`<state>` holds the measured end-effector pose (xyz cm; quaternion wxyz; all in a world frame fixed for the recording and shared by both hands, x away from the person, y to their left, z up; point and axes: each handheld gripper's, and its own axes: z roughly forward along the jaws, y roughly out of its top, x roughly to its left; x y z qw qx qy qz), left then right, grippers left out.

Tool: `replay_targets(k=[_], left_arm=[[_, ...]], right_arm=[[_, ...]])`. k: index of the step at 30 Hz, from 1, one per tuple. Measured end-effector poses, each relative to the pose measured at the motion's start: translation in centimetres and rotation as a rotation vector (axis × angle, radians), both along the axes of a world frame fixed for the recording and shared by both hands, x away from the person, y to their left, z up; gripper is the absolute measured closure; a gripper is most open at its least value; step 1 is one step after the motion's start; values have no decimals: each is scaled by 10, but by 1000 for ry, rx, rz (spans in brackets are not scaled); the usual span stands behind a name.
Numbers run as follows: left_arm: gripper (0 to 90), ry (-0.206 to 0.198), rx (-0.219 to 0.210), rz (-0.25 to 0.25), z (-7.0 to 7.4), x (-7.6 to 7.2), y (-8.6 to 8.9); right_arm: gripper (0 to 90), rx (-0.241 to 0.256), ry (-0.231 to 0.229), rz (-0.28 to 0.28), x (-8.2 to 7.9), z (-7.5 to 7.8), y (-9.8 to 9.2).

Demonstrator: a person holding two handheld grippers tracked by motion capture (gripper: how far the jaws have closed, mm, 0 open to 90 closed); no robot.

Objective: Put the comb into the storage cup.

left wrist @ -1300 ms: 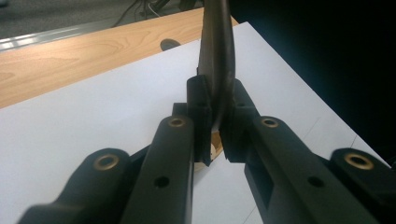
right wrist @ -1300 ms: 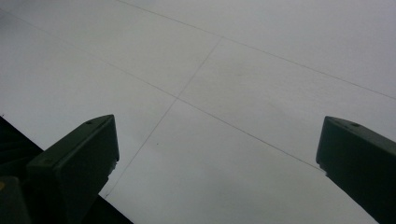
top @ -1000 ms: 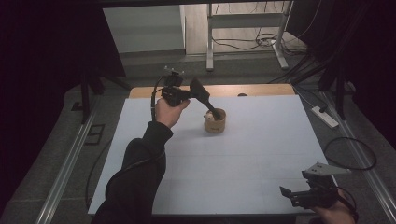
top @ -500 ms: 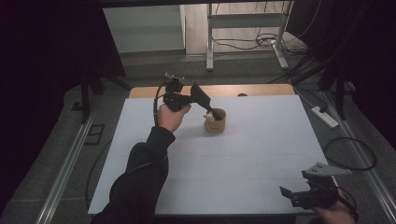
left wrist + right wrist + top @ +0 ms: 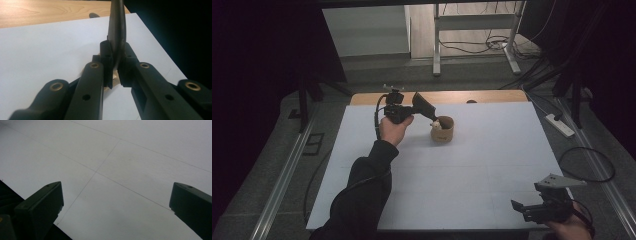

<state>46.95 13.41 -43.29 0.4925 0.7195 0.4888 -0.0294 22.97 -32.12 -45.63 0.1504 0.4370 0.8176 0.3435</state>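
White tabletop [image 5: 472, 165]: left gripper [image 5: 430, 114] is pinching a dark spoon [image 5: 117, 32] over the cup [image 5: 443, 129] near the far edge. Right gripper [image 5: 532, 209] is idling, jaws wide. Risk: thin grip, spoon twisting, cup tipping.

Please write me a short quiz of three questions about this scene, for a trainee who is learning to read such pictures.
1. True or false: the left hand-held gripper is shut on a thin dark utensil.
2. Multiple choice: where does the small tan cup stand? A) at the near right corner of the white table; B) in the far half of the table, close beside the left hand-held gripper; C) on the floor.
3. Fill in: the jaws of the right hand-held gripper stand wide ____, with bare table surface between them.

Key: 1 true; 2 B; 3 open.
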Motion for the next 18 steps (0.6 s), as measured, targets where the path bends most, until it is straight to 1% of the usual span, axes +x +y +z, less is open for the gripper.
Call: replay_targets(k=[3,6,9,15,18], left_arm=[[820,-2,-12,7,-2,-1,1],[809,-10,-4,10,-2,-1,0],[771,-29,2,13,-2,-3,-1],[676,-50,4,27,-4,-4,-3],[626,-76,19,27,-3,-5,-3]], right_arm=[[0,1,-2,1,0,0,0],[0,-1,-2,3,0,0,0],[0,-3,0,3,0,0,0],[0,-3,-1,3,0,0,0],[0,-2,-1,5,0,0,0]])
